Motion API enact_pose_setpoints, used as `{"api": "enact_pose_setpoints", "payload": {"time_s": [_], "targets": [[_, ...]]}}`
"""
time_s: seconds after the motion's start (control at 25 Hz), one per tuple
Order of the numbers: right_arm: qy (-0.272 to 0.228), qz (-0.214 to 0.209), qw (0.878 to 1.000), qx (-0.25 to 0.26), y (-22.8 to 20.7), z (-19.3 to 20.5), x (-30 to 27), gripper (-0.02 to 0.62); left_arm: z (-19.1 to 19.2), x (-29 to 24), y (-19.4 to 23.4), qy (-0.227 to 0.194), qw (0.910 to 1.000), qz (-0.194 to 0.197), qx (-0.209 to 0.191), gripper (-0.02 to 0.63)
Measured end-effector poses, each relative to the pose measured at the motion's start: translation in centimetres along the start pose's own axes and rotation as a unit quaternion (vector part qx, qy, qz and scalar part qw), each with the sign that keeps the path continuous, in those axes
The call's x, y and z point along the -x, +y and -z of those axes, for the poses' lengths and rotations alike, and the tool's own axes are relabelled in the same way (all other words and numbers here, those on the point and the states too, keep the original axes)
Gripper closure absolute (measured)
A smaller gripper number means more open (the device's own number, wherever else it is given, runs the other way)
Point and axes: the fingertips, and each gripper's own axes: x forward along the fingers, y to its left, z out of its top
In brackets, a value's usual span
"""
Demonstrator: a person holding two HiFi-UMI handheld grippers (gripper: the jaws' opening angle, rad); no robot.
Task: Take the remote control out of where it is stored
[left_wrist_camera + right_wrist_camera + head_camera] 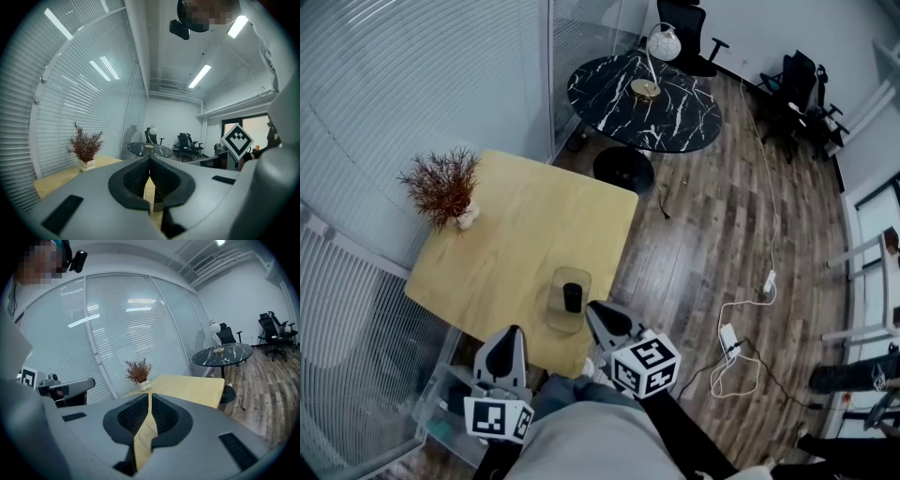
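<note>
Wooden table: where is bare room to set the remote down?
Bare: the broad middle of the wooden table, between the plant at its far-left corner and the holder with the remote by the near edge. Crowded: only around the holder, where the right gripper sits.

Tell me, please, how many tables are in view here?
2: the light wooden table just ahead of the person, holding the plant, and the round black marble table beyond it. Others may be hidden past the picture's edges.

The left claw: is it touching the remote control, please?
Apart. The head view shows the left claw short of the remote control, with bare tabletop between them.
</note>
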Motion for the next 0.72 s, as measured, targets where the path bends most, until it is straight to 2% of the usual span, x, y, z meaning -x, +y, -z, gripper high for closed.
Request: {"api": "enact_pose_setpoints", "payload": {"time_s": [0.72], "targets": [[0.013, 0.025, 1.0, 0.0, -1.6, 0.6, -2.6, 0.589, 0.0, -1.1, 2.4, 0.007, 1.0, 0.003, 0.002, 0.598]]}}
